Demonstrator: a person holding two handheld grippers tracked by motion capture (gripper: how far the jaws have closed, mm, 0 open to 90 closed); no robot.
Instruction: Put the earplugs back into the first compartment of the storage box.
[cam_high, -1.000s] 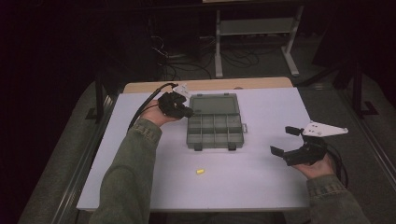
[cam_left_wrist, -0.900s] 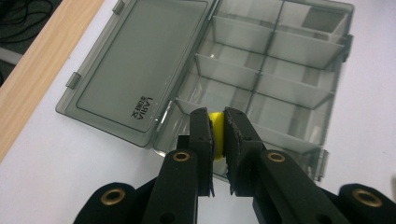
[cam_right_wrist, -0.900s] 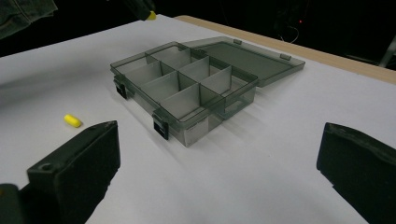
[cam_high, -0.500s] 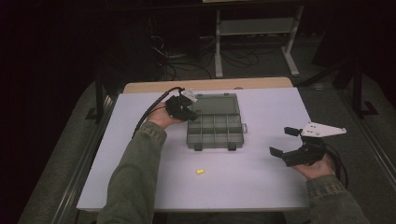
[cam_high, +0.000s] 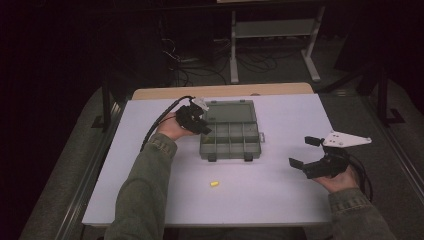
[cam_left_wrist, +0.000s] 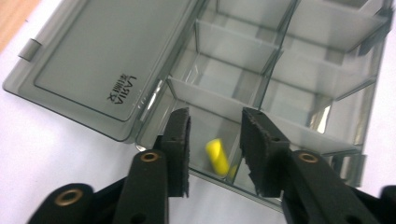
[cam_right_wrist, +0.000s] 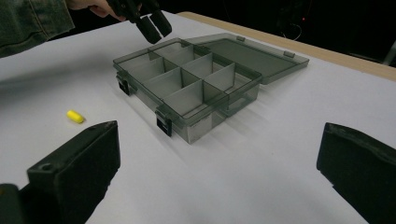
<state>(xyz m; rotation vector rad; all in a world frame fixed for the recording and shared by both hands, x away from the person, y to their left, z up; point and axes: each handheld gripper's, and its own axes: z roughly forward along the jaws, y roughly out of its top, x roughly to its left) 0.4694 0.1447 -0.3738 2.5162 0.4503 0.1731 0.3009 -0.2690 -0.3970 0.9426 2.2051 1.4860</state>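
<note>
at the left of the high view the person's left forearm, in an olive sleeve (cam_high: 145, 185), reaches forward to the near-left corner of the compartment box (cam_high: 230, 131), a smoky grey plastic organiser lying on the white table (cam_high: 150, 165) with its lid (cam_left_wrist: 100, 65) folded flat behind it. the left gripper (cam_left_wrist: 215, 149) hangs just over that corner, and its jaws have just been opening: they stand released, a clear gap between the pads, with a small yellow capsule (cam_left_wrist: 217, 157) lying loose on the floor of the corner compartment below them (the pads do not touch it). the box's dividers stand upright and the cells beside this one look bare. nearer the person, on the open table in front of the box, a second yellow capsule (cam_high: 214, 184) lies by itself, well apart from both grippers. at the right, the right gripper (cam_high: 306, 152) is held low above the table, its grey three-cornered plate on top, jaws spread wide with nothing between them, pointing toward the box.
</note>
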